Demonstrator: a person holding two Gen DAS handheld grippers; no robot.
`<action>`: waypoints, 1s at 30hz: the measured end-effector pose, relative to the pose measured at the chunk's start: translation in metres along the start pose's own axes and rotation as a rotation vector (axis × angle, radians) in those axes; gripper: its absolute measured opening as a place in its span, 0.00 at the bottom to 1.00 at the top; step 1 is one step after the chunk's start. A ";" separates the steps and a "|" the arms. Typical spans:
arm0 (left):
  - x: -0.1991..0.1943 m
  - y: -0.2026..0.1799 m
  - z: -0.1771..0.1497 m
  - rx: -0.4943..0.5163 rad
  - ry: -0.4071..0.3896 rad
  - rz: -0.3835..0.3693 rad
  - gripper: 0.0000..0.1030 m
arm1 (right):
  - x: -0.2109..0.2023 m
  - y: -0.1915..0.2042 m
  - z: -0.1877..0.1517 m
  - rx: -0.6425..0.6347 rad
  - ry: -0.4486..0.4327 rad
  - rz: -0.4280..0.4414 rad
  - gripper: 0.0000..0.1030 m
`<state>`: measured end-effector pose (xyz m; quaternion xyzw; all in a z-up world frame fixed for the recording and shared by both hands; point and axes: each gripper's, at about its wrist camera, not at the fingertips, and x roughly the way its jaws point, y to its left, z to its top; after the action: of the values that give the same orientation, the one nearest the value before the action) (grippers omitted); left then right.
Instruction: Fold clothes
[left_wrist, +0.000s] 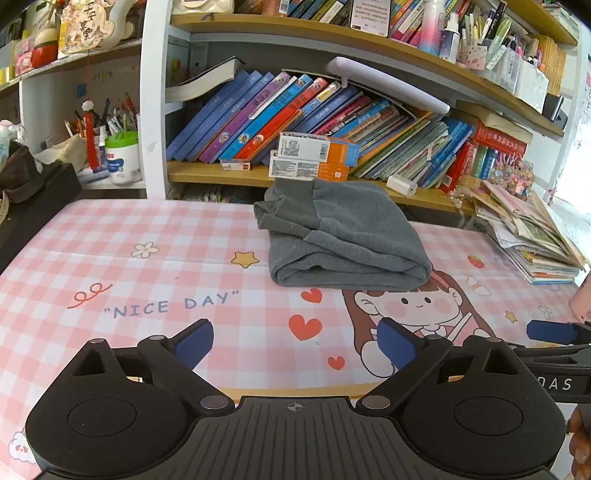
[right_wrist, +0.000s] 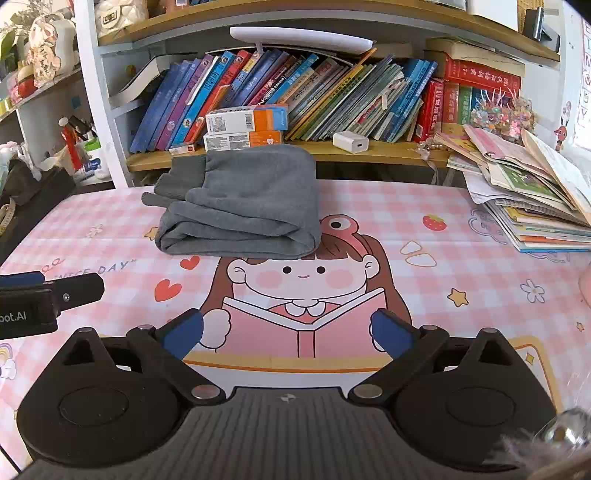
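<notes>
A: Start with the left gripper (left_wrist: 295, 345). How does it stand?

B: Jaws spread wide, nothing between the blue pads, only the printed cloth of the surface (left_wrist: 147, 240) beneath them. It hangs above the near edge, angled downward.

A: And the right gripper (right_wrist: 288, 336)?

B: The same: jaws wide apart and empty, hovering over the cartoon girl (right_wrist: 295, 280) with her open book printed on the pink checked cloth. Each gripper shows at the edge of the other's view, so the two sit side by side and near each other.

A: Where is the garment?

B: The grey garment (left_wrist: 343, 240) lies folded into a thick bundle further back on the surface, well apart from both grippers. Its rounded fold faces the cameras, and ribbed cuffs stick out at its left end. From the right wrist view it covers the top of the girl's head.

A: What lies around it?

B: Behind it is a wooden shelf with a row of leaning books (right_wrist: 295, 96), two orange-and-white boxes (right_wrist: 245, 127) stacked just behind the bundle, and a white charger (right_wrist: 350, 142). A loose pile of booklets (right_wrist: 528, 199) sits at the right edge of the surface.
</notes>
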<state>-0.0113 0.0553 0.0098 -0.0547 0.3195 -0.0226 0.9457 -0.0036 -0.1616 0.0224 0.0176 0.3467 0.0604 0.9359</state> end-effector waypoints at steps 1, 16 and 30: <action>0.000 0.000 0.000 0.002 0.002 -0.001 0.95 | 0.000 0.000 0.000 0.001 0.002 -0.002 0.96; 0.005 -0.001 -0.002 0.018 0.053 0.001 0.98 | 0.003 0.001 -0.001 -0.004 0.024 -0.009 0.98; 0.006 0.002 -0.004 0.003 0.051 0.002 1.00 | 0.005 0.003 -0.001 -0.012 0.033 -0.006 0.99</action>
<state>-0.0088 0.0567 0.0032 -0.0522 0.3437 -0.0236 0.9373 -0.0007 -0.1579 0.0190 0.0098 0.3618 0.0601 0.9303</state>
